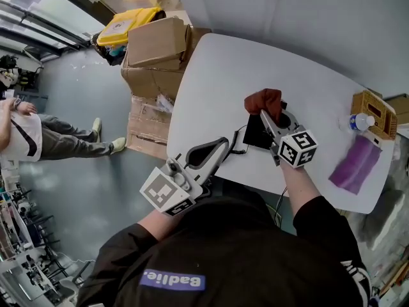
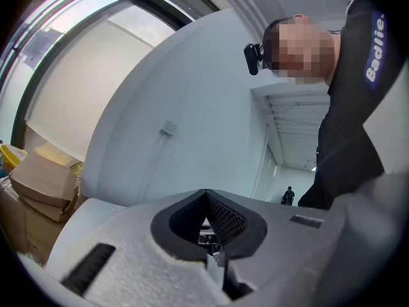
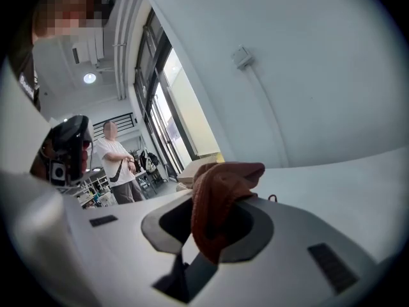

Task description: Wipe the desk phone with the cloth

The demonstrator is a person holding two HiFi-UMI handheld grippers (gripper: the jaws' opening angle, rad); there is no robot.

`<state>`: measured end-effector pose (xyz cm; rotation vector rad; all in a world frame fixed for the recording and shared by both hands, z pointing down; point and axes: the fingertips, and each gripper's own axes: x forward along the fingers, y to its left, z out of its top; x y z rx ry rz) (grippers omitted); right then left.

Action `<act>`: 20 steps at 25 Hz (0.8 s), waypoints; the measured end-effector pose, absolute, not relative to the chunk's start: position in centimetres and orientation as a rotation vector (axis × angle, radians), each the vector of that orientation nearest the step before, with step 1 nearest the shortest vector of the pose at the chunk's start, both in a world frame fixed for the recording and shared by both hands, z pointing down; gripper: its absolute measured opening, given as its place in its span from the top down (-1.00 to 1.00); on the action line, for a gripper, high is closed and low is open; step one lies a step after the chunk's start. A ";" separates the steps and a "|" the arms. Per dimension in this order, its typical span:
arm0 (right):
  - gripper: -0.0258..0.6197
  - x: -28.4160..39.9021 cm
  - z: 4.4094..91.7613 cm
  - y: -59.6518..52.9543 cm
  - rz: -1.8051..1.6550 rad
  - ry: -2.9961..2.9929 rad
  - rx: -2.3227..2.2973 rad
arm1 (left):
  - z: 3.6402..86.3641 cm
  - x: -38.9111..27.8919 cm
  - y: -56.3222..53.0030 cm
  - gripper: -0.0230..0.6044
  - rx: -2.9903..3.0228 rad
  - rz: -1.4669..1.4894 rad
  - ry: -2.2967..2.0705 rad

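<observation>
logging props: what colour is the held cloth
The cloth is rust red; right gripper view shows it best.

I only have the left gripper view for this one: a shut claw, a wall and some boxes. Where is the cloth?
Observer: The red-brown cloth is pinched in the right claw; the right gripper view shows it clamped between the jaws.
Reviewer: Is it on the phone?
Observer: In the head view it hangs over the far end of the black desk phone. I cannot tell whether it touches.
Reviewer: And where is the left claw?
Observer: The left claw is at the near edge of the white table, to the left of the phone.
</observation>
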<state>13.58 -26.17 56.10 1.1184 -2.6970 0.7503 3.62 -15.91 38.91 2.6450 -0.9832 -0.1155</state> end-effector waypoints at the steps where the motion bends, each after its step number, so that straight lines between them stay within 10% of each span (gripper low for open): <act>1: 0.63 13.4 56.8 -26.5 0.748 -2.680 1.116 | 39.1 3.2 -15.8 0.91 2.635 -0.110 -0.997; 20: 0.63 12.1 64.2 -18.9 0.906 -2.426 1.111 | 40.2 0.9 -13.4 0.91 2.617 -0.113 -0.894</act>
